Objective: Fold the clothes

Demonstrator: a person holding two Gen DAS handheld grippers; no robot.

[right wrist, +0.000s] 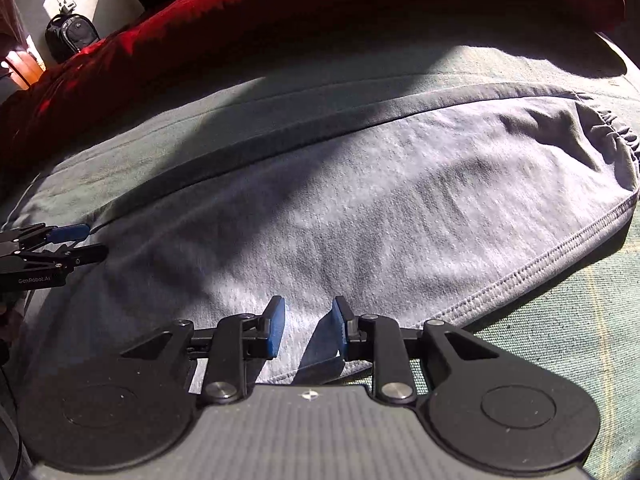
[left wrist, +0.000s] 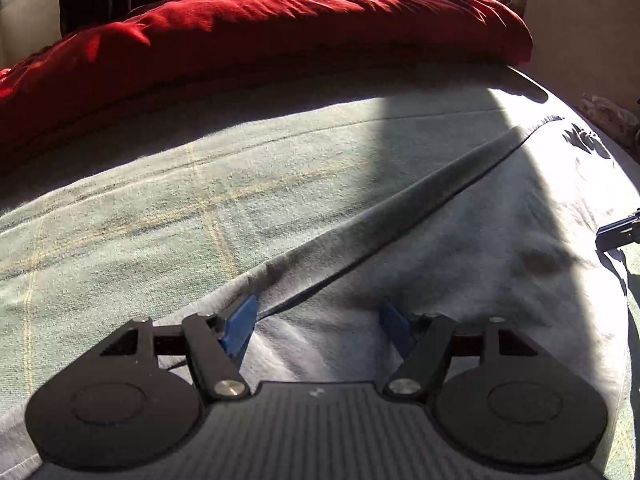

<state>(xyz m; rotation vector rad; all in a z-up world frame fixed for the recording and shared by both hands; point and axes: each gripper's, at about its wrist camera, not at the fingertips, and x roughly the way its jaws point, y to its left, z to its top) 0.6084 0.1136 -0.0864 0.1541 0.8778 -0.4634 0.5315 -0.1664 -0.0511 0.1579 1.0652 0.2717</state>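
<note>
A light grey garment [left wrist: 460, 248] [right wrist: 360, 208] lies flat on a green blanket, with a dark grey band [left wrist: 400, 216] [right wrist: 280, 128] along its far edge and an elastic gathered end [right wrist: 616, 136] at the right. My left gripper [left wrist: 318, 328] hovers just over the garment's near left part, open, nothing between its blue pads. My right gripper [right wrist: 306, 328] is open over the garment's stitched near hem [right wrist: 540, 268]. The left gripper [right wrist: 76, 242] also shows at the left edge of the right wrist view. The right gripper's tip [left wrist: 620, 234] peeks in at the right of the left wrist view.
The green blanket [left wrist: 160, 208] [right wrist: 580, 320] with faint yellow lines covers the bed. A red duvet [left wrist: 280, 28] [right wrist: 200, 28] is heaped along the far side. A dark backpack [right wrist: 72, 36] stands by the wall at far left. Strong sunlight and shadows cross the bed.
</note>
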